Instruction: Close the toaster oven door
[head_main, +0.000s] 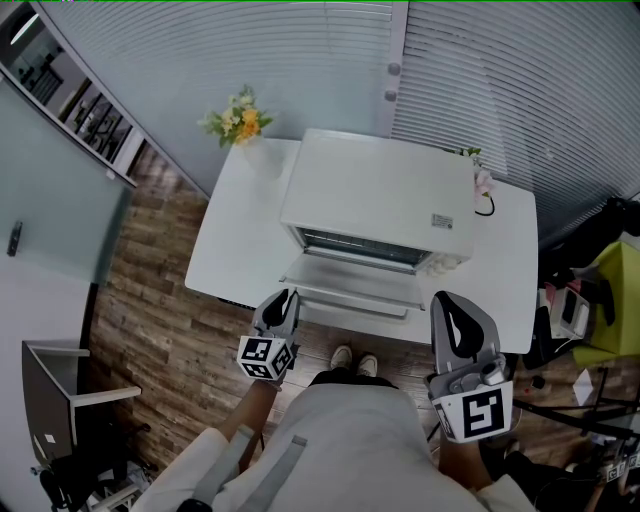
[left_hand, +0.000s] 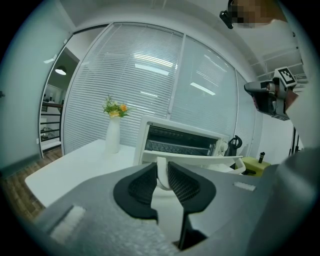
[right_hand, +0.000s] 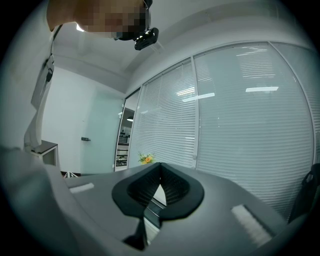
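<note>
Head view. The toaster oven (head_main: 375, 195) sits on the white table (head_main: 235, 240) with its door (head_main: 350, 285) dropped flat toward me, so the task is not yet done. I have the left gripper (head_main: 283, 300) at the door's front left corner, by the end of the handle (head_main: 355, 303). That is the free edge, where a lift turns the door most easily. The right gripper (head_main: 450, 303) hangs just off the door's right corner, touching nothing as far as I can see. A vase of flowers (head_main: 240, 120) stands at the table's far left, well apart from the work.

Left gripper view. The jaws stand partly apart, with the handle's white end post (left_hand: 161, 175) between them. The pads look seated against it on both sides, so I read this as a grip on the handle. Beyond it the door shows edge-on, with the open oven mouth (left_hand: 180, 140) above.

Right gripper view. The fingertips (right_hand: 161, 165) meet with nothing between them. It points level at the blinds (right_hand: 240, 125), plainly parked out of the door's swing.

Judgement: next, raise the left gripper up and away from me along the door's arc. A one-ended hold could slip or twist.
</note>
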